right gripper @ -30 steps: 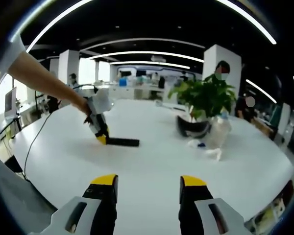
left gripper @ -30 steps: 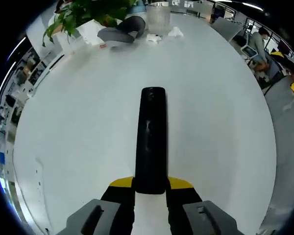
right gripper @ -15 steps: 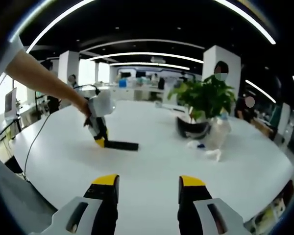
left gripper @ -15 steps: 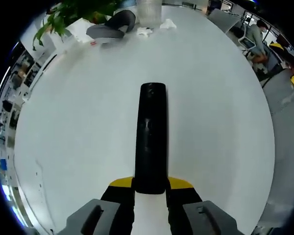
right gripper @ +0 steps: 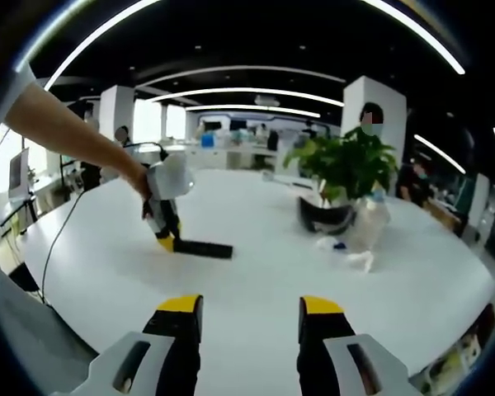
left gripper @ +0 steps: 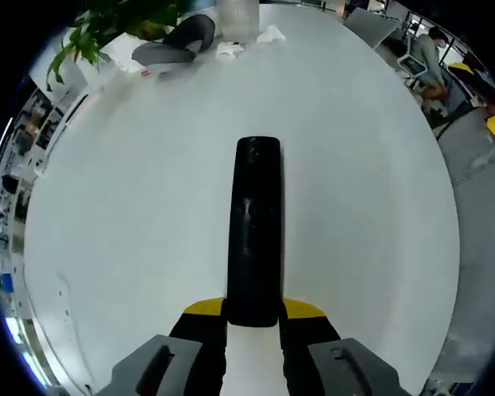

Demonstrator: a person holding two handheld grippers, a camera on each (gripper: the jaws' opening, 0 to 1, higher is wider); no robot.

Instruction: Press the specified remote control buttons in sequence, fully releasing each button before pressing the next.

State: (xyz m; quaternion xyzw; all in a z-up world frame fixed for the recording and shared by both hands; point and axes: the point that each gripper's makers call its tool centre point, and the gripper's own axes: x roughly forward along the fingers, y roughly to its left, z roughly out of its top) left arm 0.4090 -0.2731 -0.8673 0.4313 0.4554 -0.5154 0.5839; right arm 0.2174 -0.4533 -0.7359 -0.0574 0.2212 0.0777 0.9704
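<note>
Black remote (left gripper: 254, 235) clamped by its near end in left gripper (left gripper: 254, 313) fingers, lowered closer to white worktop (left gripper: 132, 206) than a second ago, right gripper (right gripper: 250, 309) fingers apart, well short, no button pressed yet.

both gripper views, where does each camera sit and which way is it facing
Left gripper view: rides the left gripper, looking down its jaws, shut on the black remote control, over the white table.
Right gripper view: rides the right gripper, jaws open, looking level across the table toward the potted plant; the person's arm shows.
Shared: remote, table, plant, left gripper.
</note>
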